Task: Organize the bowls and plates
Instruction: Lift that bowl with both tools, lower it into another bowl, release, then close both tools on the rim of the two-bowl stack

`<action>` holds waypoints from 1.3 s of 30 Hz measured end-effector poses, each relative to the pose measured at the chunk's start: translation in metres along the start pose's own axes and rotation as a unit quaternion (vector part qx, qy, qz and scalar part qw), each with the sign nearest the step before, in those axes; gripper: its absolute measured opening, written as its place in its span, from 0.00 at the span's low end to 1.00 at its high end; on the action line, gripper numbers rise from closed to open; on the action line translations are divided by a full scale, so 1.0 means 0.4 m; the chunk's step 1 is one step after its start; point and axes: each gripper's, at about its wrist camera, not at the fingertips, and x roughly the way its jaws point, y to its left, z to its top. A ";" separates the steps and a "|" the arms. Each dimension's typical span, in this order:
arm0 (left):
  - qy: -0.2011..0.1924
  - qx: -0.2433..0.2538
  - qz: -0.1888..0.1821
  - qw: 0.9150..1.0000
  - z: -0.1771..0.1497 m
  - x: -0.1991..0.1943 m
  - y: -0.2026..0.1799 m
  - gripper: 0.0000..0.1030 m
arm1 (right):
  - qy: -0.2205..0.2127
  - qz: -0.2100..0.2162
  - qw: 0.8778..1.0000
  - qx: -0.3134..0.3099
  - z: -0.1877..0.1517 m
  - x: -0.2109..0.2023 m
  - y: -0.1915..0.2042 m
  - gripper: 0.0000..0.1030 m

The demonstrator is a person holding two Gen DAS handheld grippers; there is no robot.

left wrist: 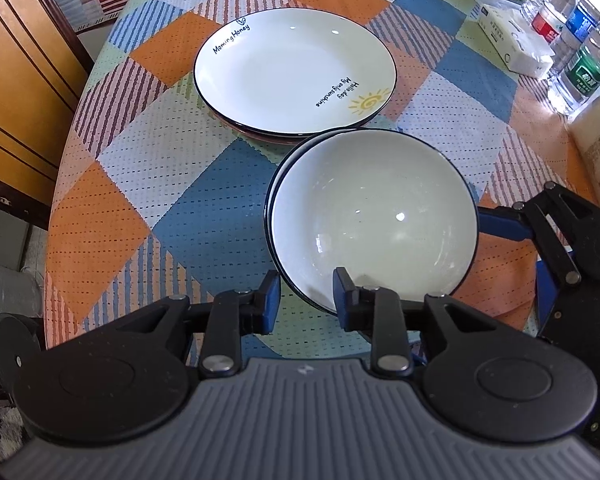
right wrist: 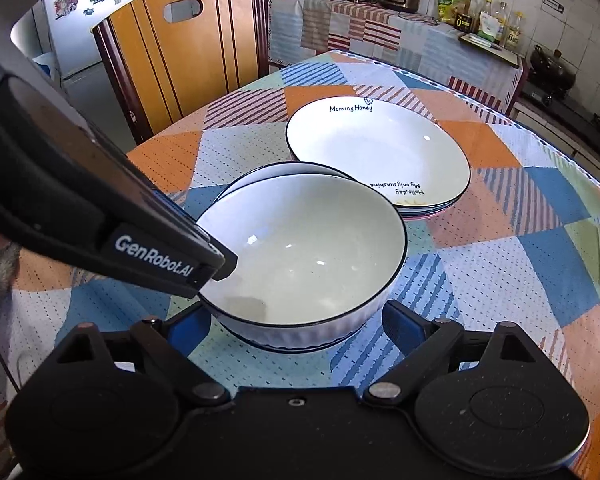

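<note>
My left gripper (left wrist: 306,300) straddles the top bowl's (left wrist: 374,220) near rim, pads slack, not pinching. The bowl sits nested in another, just beside the stacked plates (left wrist: 296,72). My right gripper (right wrist: 296,322) gapes wide around the bowl's base.

Left gripper (left wrist: 306,300): angled steeply downward, jaws parted by a narrow gap, blue pads not pressing on anything. One finger sits inside the rim of the top bowl (left wrist: 374,220), the other outside it.

Right gripper (right wrist: 296,322): angled downward, jaws spread wide, one finger on each side of the bowl's base, with no visible contact. Nothing is gripped.
</note>
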 end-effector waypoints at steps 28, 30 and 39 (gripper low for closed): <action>-0.073 -0.077 -0.076 0.992 -0.064 -0.097 0.089 0.60 | -0.021 0.039 0.999 0.028 -0.118 0.007 -0.041 0.92; -0.078 -0.076 -0.083 0.991 -0.059 -0.079 0.093 0.60 | -0.025 0.043 0.998 0.034 -0.121 0.030 -0.039 0.92; -0.054 -0.087 -0.127 0.987 -0.033 0.060 0.099 0.60 | -0.069 0.046 0.996 0.043 -0.116 0.121 -0.030 0.92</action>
